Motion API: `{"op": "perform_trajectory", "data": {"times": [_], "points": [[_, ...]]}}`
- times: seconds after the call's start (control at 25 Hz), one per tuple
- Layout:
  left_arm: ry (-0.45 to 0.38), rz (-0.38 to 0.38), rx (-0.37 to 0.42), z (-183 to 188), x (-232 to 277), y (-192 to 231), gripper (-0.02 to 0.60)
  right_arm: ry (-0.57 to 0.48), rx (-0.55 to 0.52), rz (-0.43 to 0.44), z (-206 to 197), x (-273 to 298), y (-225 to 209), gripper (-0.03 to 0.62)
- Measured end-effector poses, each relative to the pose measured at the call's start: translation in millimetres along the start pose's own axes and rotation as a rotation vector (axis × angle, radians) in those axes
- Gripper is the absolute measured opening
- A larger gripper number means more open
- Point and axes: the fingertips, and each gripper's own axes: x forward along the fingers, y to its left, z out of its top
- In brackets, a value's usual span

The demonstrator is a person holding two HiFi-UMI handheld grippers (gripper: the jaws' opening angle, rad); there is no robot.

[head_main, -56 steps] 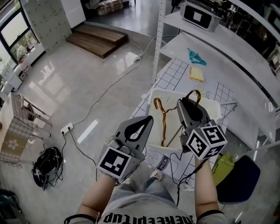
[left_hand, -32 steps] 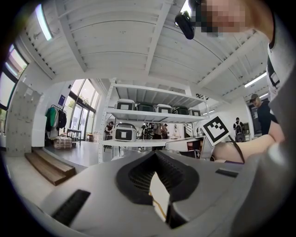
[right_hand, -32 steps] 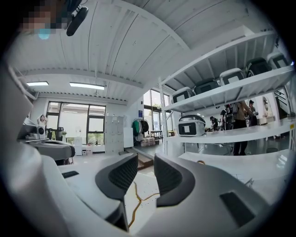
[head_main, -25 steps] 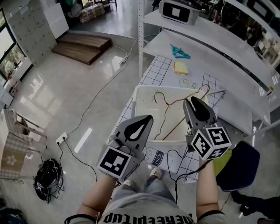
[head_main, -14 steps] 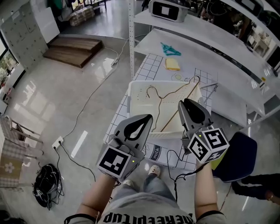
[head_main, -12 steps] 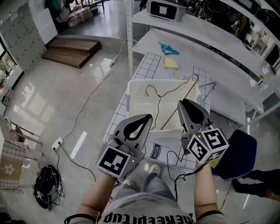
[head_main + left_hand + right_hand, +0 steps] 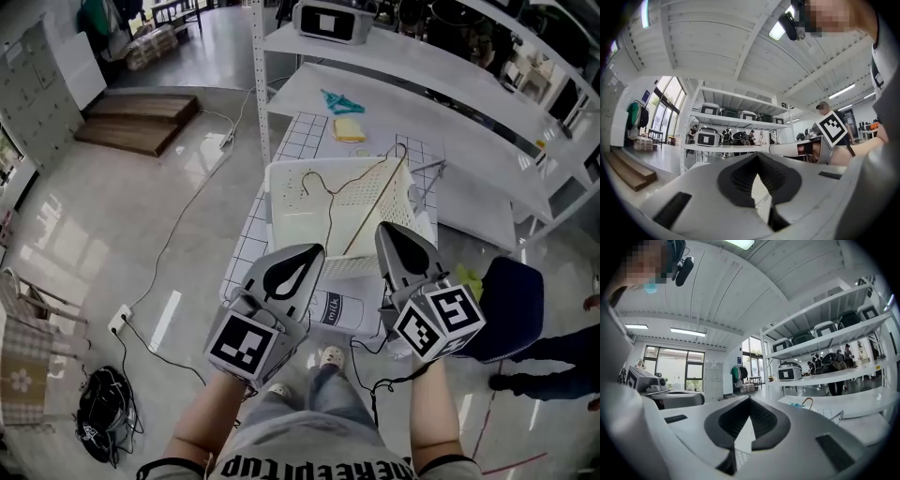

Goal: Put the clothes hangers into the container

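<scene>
Both tools are held out level in front of you, side by side, over the near edge of the tabletop (image 7: 309, 136) with its grid cloth. Your left tool (image 7: 317, 251): jaws together at the tips, nothing between them; its own view shows only the small gap between the pads and the room beyond. Your right tool (image 7: 382, 232): jaws have just been closing and now meet, nothing between them either. Neither tool touches a hanger.

Container (image 7: 273, 214): white, perforated walls, stands on the tabletop just beyond the two tool tips. Two hangers are inside it. Wire hanger (image 7: 330, 211): thin and dark, lies across the left and middle of the container, hook near the far left. Brown hanger (image 7: 375, 204): leans diagonally from the near wall up to the far right corner, its hook sticking up over the far rim.

Behind the container: white shelf (image 7: 441, 112), and on its lower board a teal thing (image 7: 339, 101) shaped like a small hanger. A yellow piece (image 7: 349, 129) sits just beside it; you cannot tell from here whether it is on the board or on the cloth. Right of the tabletop: dark blue seat (image 7: 514, 298). Left: glossy grey floor (image 7: 122, 216) with a cable (image 7: 192, 220) running across it
</scene>
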Motion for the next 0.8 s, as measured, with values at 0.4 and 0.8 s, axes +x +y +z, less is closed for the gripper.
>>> {"op": "perform_trajectory", "data": {"times": [0.4, 0.8], "points": [[-0.021, -0.067, 0.012, 10.4, -16.6, -33.2, 0.012, -0.013, -0.011, -0.025, -2.4, -44.4, 29.4, -0.002], [0.011, -0.107, -0.02, 13.2, -21.0, -53.8, 0.012, -0.028, -0.011, -0.019, -2.9, -64.0, 46.7, -0.003]]}}
